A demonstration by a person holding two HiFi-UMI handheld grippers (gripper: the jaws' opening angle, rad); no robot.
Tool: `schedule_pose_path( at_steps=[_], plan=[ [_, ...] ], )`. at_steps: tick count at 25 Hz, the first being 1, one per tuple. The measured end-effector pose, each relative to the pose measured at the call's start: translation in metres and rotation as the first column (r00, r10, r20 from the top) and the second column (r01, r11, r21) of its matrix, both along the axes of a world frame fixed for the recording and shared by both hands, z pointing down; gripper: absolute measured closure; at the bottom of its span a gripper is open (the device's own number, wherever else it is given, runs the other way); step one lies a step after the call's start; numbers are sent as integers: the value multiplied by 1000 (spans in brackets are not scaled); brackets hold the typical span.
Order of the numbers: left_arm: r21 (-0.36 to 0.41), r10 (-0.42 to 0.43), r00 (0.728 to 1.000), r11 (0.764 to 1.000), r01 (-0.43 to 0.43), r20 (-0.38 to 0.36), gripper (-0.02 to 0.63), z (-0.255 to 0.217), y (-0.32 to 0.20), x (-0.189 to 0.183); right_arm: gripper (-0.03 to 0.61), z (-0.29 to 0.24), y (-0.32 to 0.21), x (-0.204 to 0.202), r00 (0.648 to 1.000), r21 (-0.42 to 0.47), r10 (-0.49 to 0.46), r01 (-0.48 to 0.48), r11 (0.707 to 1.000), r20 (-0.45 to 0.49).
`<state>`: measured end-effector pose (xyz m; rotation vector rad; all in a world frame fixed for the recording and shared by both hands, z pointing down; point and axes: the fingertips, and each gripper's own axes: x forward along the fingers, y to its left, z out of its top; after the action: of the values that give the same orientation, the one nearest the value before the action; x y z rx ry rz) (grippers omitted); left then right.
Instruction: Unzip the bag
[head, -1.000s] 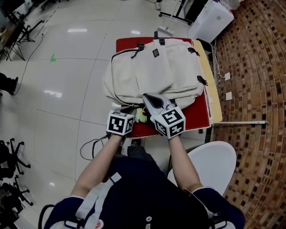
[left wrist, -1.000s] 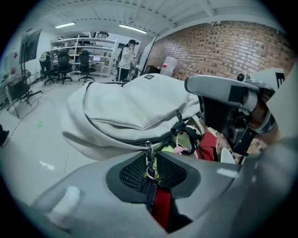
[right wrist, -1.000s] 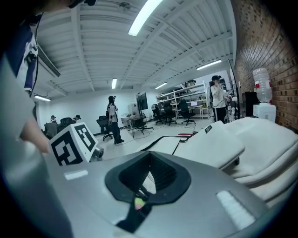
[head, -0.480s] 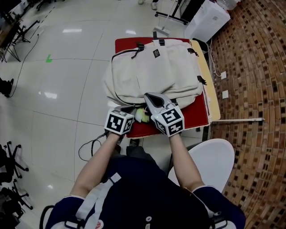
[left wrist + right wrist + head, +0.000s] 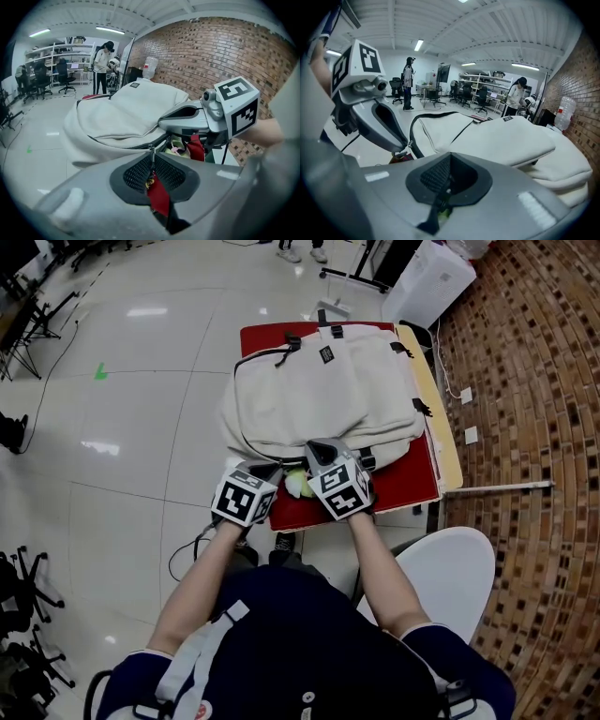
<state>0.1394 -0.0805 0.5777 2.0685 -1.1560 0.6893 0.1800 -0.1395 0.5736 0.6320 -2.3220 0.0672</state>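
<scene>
Bag (image 5: 323, 390), big and cream-white, lies flat on a red table top (image 5: 412, 482) in the upper middle of the head view. Its dark zip line (image 5: 242, 432) runs down the left side and along the near edge. Near the bottom edge the bag's mouth is open a little, and a yellow-green thing (image 5: 296, 483) peeks out there. I cannot tell what it is.

The left gripper (image 5: 151, 164) sits at the near left corner of the bag. Its jaws are pinched on the thin metal zip pull (image 5: 151, 152). The right gripper (image 5: 446, 183) rests on the bag just to the right of the open mouth. Its jaws are pressed tight together. A thin dark bit shows in the slit between them, too small to name.

A second ago the left jaws stood wider apart; now they squeeze the pull. The right gripper has slid a bit to the left, so the two marker cubes sit closer together. The bag lies the same way on the table.
</scene>
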Motion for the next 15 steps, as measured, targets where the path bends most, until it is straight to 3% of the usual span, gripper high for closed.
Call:
schedule_pose_path(
  at_steps=[7, 15],
  plan=[
    [12, 6, 995, 1000, -8, 101, 581, 1, 5, -24, 577, 9, 0, 3, 998, -31, 1, -3, 1000, -55],
    [42, 35, 991, 998, -41, 125, 589, -5, 6, -67, 577, 10, -1, 4, 995, -9, 32, -33, 999, -92]
  ],
)
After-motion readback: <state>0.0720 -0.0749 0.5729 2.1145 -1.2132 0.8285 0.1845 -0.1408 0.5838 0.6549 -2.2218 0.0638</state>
